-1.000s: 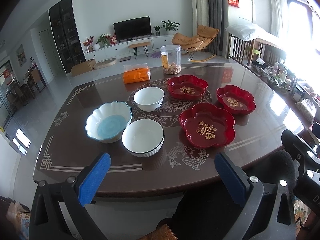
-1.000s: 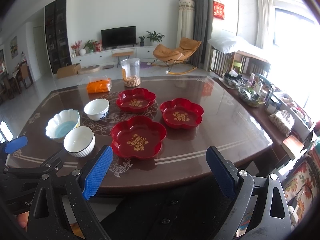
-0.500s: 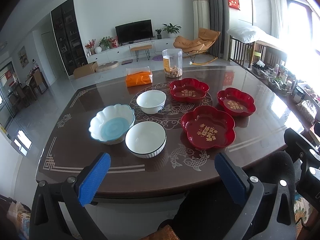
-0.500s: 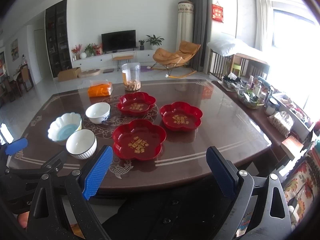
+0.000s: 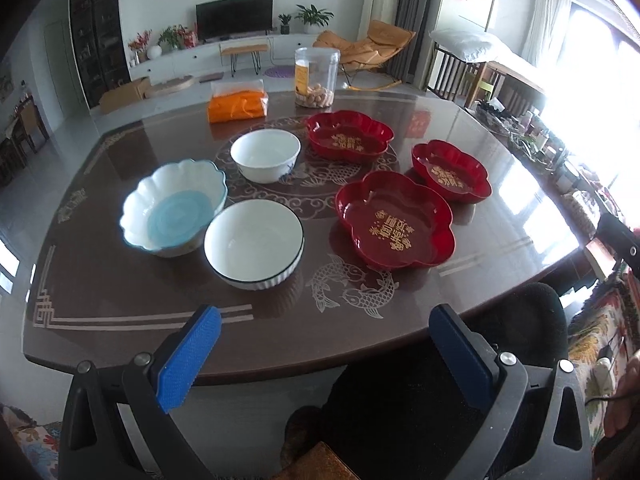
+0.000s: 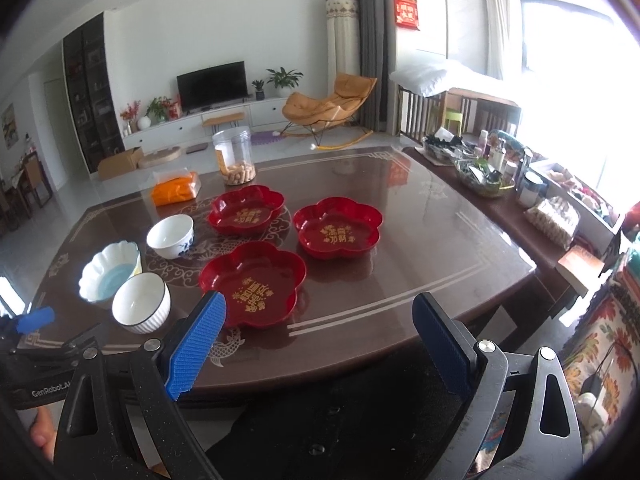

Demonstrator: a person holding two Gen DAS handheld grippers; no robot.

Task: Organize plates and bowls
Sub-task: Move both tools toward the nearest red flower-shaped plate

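Note:
Three red flower-shaped plates sit on the dark table: a near one (image 5: 394, 226) (image 6: 252, 284), a right one (image 5: 450, 170) (image 6: 336, 228) and a far one (image 5: 349, 138) (image 6: 245, 210). To their left stand a white ribbed bowl (image 5: 254, 245) (image 6: 141, 303), a scalloped white-and-blue bowl (image 5: 174, 208) (image 6: 109, 270) and a small white bowl (image 5: 265, 155) (image 6: 171, 236). My left gripper (image 5: 324, 360) is open and empty, at the table's near edge. My right gripper (image 6: 320, 344) is open and empty, just short of the near red plate.
An orange packet (image 5: 237, 106) and a clear jar of snacks (image 5: 316, 78) stand at the table's far side. A cluttered side shelf (image 6: 520, 196) runs along the right. The table's near edge (image 5: 280, 372) lies under the grippers.
Both grippers have moved forward and closer to the table; the dishes look larger. Nothing on the table has moved.

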